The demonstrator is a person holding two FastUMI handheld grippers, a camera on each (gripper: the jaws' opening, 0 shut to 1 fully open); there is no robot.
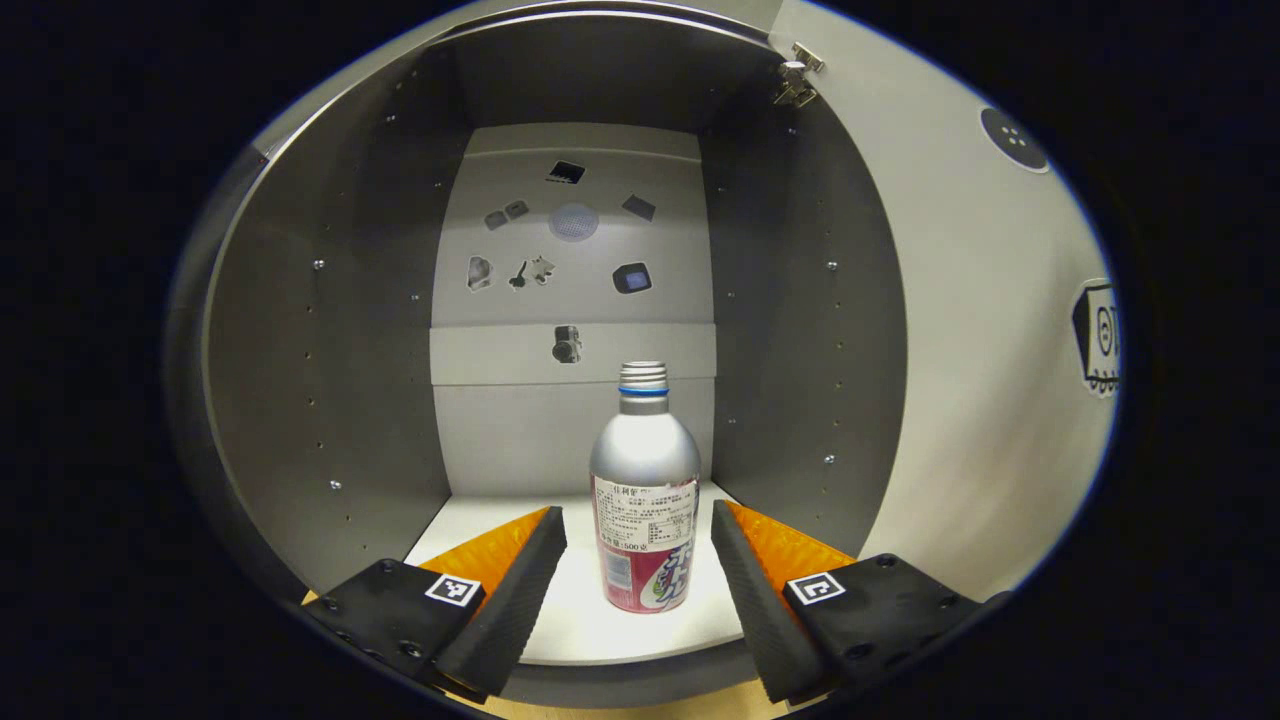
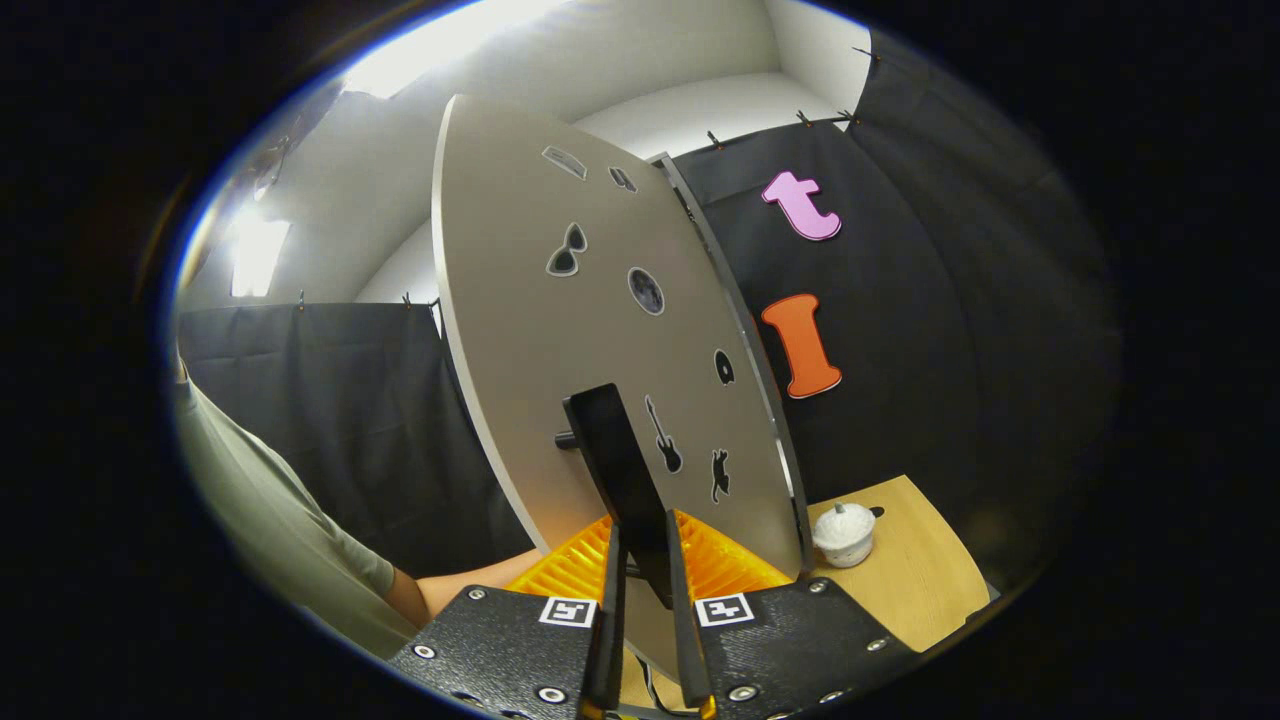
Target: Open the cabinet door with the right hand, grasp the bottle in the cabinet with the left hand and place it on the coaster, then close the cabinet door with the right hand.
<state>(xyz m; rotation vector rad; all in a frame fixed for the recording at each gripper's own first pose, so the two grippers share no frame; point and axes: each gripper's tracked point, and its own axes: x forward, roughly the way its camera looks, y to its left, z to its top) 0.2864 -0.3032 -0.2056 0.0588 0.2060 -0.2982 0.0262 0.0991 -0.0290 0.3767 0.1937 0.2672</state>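
Observation:
A silver bottle (image 1: 645,490) with a pink and white label stands upright on the white cabinet floor (image 1: 580,625), cap off. My left gripper (image 1: 638,570) is open, its two fingers either side of the bottle's lower half with gaps on both sides. The cabinet door (image 1: 970,380) is swung open at the right. In the right gripper view the door (image 2: 560,330) stands edge-on, and my right gripper (image 2: 640,590) is shut on its black handle (image 2: 620,470).
The grey cabinet walls (image 1: 320,360) close in left and right of the bottle. A small white lidded pot (image 2: 843,535) sits on the wooden table (image 2: 920,570) beyond the door. A person's arm and sleeve (image 2: 300,540) are at the left.

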